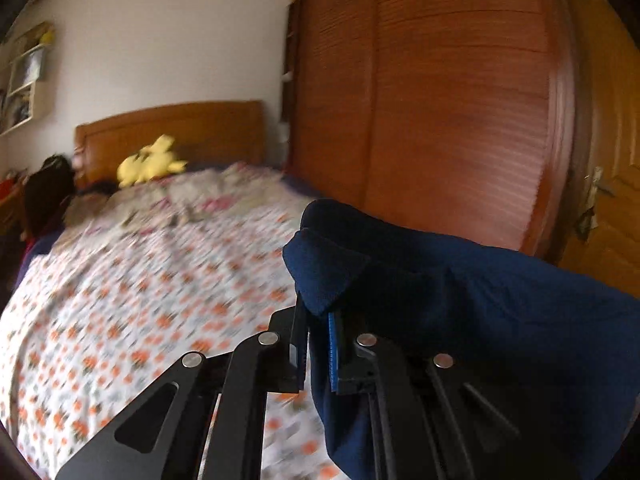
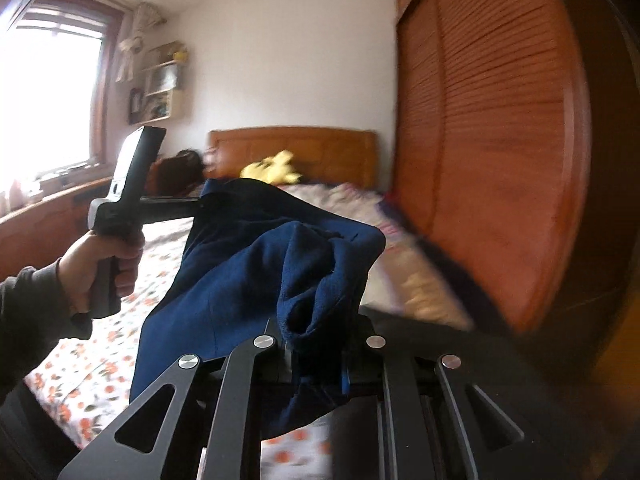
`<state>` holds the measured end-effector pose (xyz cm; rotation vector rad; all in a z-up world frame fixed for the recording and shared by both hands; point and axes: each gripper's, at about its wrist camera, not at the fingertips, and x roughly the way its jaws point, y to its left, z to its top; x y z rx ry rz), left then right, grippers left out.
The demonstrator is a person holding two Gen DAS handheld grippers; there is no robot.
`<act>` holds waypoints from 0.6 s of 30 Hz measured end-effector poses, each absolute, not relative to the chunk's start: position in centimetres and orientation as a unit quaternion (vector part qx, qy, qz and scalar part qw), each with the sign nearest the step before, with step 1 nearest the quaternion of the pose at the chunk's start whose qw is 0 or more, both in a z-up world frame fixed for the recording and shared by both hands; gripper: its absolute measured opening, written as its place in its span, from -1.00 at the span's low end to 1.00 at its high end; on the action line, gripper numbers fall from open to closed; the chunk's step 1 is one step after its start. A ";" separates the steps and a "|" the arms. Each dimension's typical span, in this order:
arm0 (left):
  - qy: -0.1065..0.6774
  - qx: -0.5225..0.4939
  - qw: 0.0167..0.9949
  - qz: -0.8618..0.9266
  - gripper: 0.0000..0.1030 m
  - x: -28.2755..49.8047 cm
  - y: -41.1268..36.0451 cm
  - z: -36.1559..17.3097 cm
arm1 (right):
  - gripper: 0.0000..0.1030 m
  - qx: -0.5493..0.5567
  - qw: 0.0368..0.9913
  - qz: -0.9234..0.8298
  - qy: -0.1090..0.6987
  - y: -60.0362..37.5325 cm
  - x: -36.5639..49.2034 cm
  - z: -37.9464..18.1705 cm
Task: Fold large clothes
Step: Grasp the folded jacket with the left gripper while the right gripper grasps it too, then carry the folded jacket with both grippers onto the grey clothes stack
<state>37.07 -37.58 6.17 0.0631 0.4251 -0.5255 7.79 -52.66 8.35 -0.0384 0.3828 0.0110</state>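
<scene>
A large navy blue garment (image 1: 460, 300) hangs in the air above the bed, stretched between both grippers. In the left wrist view my left gripper (image 1: 320, 314) is shut on a bunched edge of it, and the cloth drapes off to the right over the right finger. In the right wrist view my right gripper (image 2: 316, 340) is shut on another folded edge of the garment (image 2: 240, 272). Further left in that view, a person's hand (image 2: 100, 264) holds the left gripper (image 2: 200, 200), its tips buried in the cloth's far corner.
Below lies a bed with a floral cover (image 1: 140, 280) and rumpled bedding near the wooden headboard (image 1: 172, 128). A yellow plush toy (image 1: 150, 162) sits there. A slatted wooden wardrobe (image 1: 440, 100) stands along the right, with a door (image 1: 612, 160) beyond. The window (image 2: 48, 92) is at the left.
</scene>
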 end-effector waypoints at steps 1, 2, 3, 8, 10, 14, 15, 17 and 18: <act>0.206 0.032 0.942 -0.264 -0.84 37.1 -39.1 6.8 | -0.78 -0.022 0.982 -0.011 0.188 -54.4 7.4 9.2; 0.204 0.033 0.939 -0.275 -0.84 37.1 -41.4 7.5 | -0.78 -0.023 0.982 -0.022 0.187 -55.6 7.2 9.7; 0.205 0.034 0.936 -0.283 -0.83 37.1 -43.1 7.8 | -0.78 -0.024 0.981 -0.036 0.189 -57.0 6.8 10.1; 0.225 0.057 0.913 -0.336 -0.82 36.6 -52.0 6.3 | -0.77 -0.014 0.973 -0.099 0.210 -63.3 4.8 9.1; 0.234 0.074 0.905 -0.347 -0.82 36.3 -54.7 4.7 | -0.77 0.000 0.968 -0.119 0.220 -65.1 4.1 7.5; 0.266 0.080 0.886 -0.372 -0.76 36.1 -57.4 2.0 | -0.75 0.019 0.961 -0.133 0.241 -66.7 3.2 5.2; 0.267 0.095 0.884 -0.373 -0.68 35.7 -57.9 1.4 | -0.73 0.025 0.959 -0.136 0.246 -67.1 3.0 4.6; 0.264 0.123 0.880 -0.376 -0.56 35.2 -58.2 0.0 | -0.51 0.031 0.952 -0.151 0.263 -67.6 2.4 3.3; 0.263 0.132 0.879 -0.376 -0.39 34.9 -57.8 -0.4 | -0.42 0.031 0.950 -0.160 0.266 -67.8 2.2 2.9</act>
